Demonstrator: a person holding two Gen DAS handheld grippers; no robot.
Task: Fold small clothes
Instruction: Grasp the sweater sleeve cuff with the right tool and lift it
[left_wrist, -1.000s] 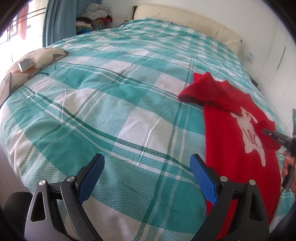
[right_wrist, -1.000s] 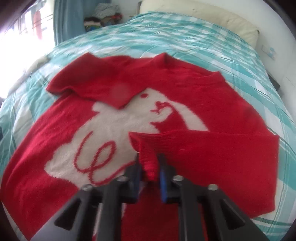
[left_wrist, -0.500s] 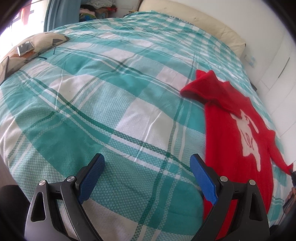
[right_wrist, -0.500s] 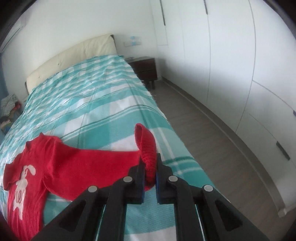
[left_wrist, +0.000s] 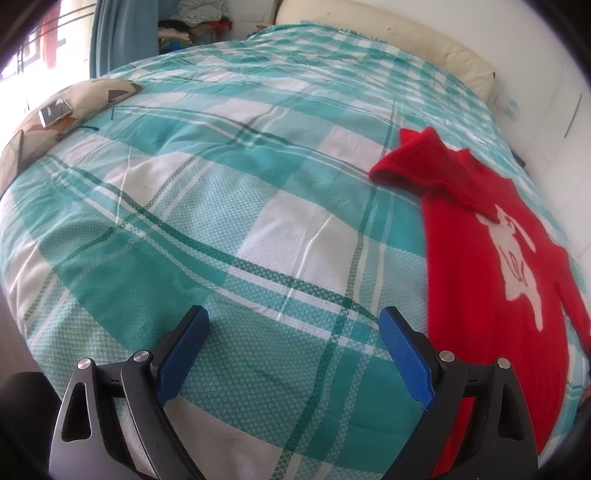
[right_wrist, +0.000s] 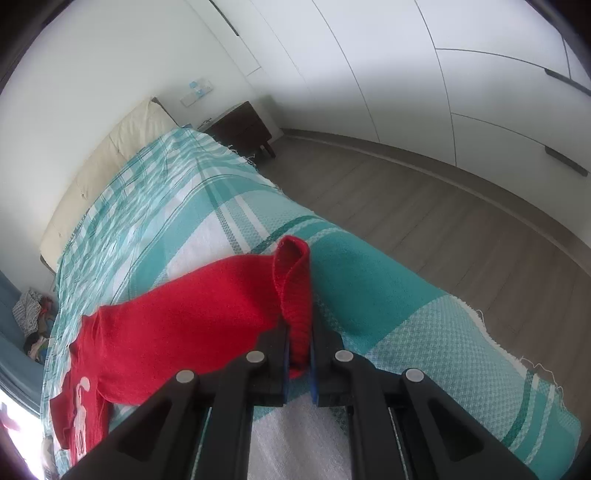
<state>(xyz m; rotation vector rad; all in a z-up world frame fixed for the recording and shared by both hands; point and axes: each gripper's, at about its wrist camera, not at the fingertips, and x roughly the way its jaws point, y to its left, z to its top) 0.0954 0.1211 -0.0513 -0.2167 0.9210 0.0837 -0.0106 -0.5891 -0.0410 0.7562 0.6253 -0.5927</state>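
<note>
checked bedspread (left_wrist: 229, 206), left tongs (left_wrist: 293, 354) gaping empty, right tongs (right_wrist: 298, 354) pinching red sweater (right_wrist: 192, 317) cuff near bed edge

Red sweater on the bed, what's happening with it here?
A person is working a red knitted sweater with a white rabbit motif on a teal-and-white checked bedspread. The right gripper has its jaws shut on the cuff of one sleeve, stretched out toward the bed's edge. The left gripper hovers open and empty over bare bedspread.

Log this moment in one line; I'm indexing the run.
right hand-held gripper: shut on sleeve cuff | left hand-held gripper: open, empty | red sweater: on bed
</note>
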